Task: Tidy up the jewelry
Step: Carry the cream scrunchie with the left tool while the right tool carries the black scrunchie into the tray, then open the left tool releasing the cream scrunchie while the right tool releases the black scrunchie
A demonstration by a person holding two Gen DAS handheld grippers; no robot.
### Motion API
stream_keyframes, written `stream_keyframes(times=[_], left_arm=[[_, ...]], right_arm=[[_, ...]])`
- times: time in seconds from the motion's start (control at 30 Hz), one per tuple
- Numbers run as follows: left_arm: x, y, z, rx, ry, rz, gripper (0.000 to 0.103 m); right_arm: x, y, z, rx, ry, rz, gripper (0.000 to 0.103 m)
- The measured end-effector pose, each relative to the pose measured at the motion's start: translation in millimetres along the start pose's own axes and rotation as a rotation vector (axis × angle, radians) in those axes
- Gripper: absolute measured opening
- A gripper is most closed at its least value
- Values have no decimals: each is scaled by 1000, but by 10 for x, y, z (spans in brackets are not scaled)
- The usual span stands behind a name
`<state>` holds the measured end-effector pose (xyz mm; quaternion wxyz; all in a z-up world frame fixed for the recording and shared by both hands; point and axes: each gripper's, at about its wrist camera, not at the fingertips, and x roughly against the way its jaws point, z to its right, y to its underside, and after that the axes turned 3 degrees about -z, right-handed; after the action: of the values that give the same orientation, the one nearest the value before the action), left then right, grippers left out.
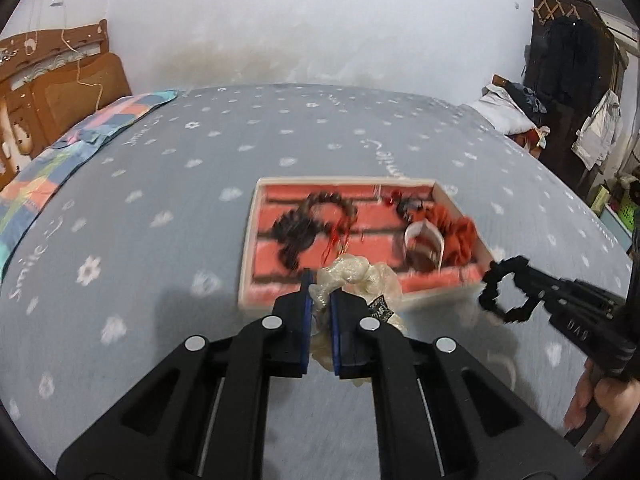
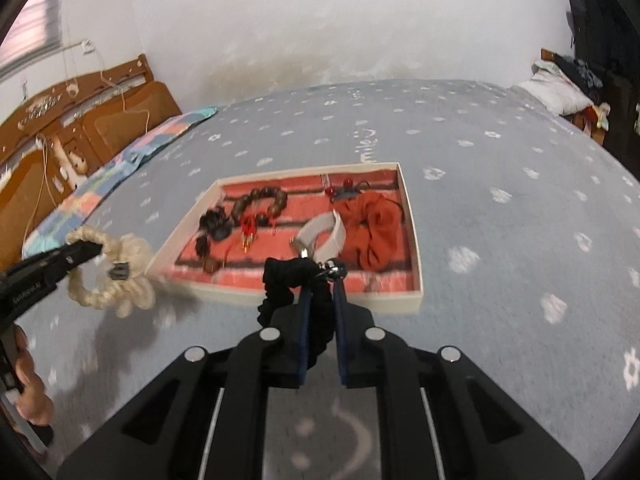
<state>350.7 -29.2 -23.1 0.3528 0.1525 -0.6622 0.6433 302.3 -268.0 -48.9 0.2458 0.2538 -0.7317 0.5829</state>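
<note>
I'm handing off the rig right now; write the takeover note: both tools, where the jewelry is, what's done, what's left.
Left tool: shut on the cream scrunchie, held above the bed near the tray's front-left corner.
Right tool: shut on the black scrunchie, held at the tray's front edge.
Tray: already holds the wooden bead bracelet, white band and rust-red scrunchie.
Left: put both held scrunchies into the tray and release.

A grey flower-print bedsheet fills mid-frame; a patchwork blanket and wooden headboard sit at left, a dark wardrobe at upper right
</note>
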Motion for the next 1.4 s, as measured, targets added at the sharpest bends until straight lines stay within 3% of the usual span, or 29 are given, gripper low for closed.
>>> stream_keyframes(times=[0.27,0.57,1.0,1.03,1.13,1.2,1.23,1.3,1.4], left_arm=[[-733,-390,51,11,-51,-14,6],[-1414,-444,34,2,-118,-72,6],[-1747,-300,-71,32,-143,-141,10],[-1746,-293,-67,27,-147,-138,13],[-1746,-289,-74,31,-156,-139,36],[-1691,-281,-75,30,-155,-119,42],[-1658,-281,-71,24,-156,-110,45],[-1578,-275,-62,16,-153,-95,48],[-1441,-258,-56,6,-157,-69,59]], right_arm=[[-451,-406,-2,-7,34,13,11],[-1009,-568,47,-14,61,-27,11],[-1250,-480,66,-4,62,-73,14],[-1247,-480,56,5,65,-74,15],[-1231,-474,40,23,78,-69,15],[-1218,-474,42,23,77,-69,17],[-1189,-471,47,23,83,-59,20],[-1131,-471,52,26,97,-40,42],[-1019,-475,44,34,100,-8,51]])
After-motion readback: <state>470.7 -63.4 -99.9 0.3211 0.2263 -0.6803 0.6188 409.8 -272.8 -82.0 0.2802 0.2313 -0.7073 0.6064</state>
